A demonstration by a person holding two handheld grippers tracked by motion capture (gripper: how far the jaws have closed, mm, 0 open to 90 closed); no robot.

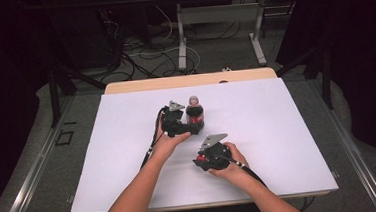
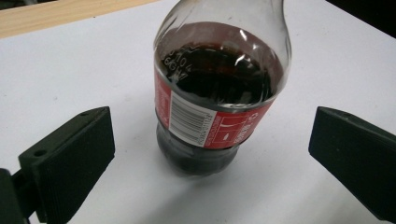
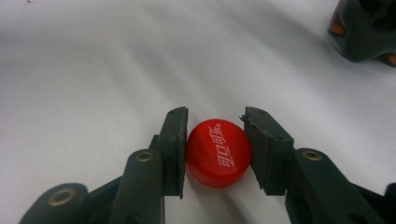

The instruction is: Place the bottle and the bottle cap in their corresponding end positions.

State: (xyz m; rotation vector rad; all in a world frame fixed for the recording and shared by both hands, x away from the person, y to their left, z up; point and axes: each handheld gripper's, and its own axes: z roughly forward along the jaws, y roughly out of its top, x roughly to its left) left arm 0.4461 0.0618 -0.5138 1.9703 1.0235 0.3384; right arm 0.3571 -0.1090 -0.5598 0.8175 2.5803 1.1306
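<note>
The bottle (image 2: 217, 93) stands upright at the table's (image 1: 278, 130) 12 o'clock, uncapped, between the left gripper's (image 2: 210, 154) wide-open jaws, ready for steadying; the right gripper (image 3: 216, 151) pinches its red cap (image 3: 218, 153) nearer the person, likely for screwing on

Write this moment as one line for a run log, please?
left gripper: open, jaws either side of cola bottle, not touching | right gripper: shut on red cap | bottle: upright, uncapped, on white table
</note>
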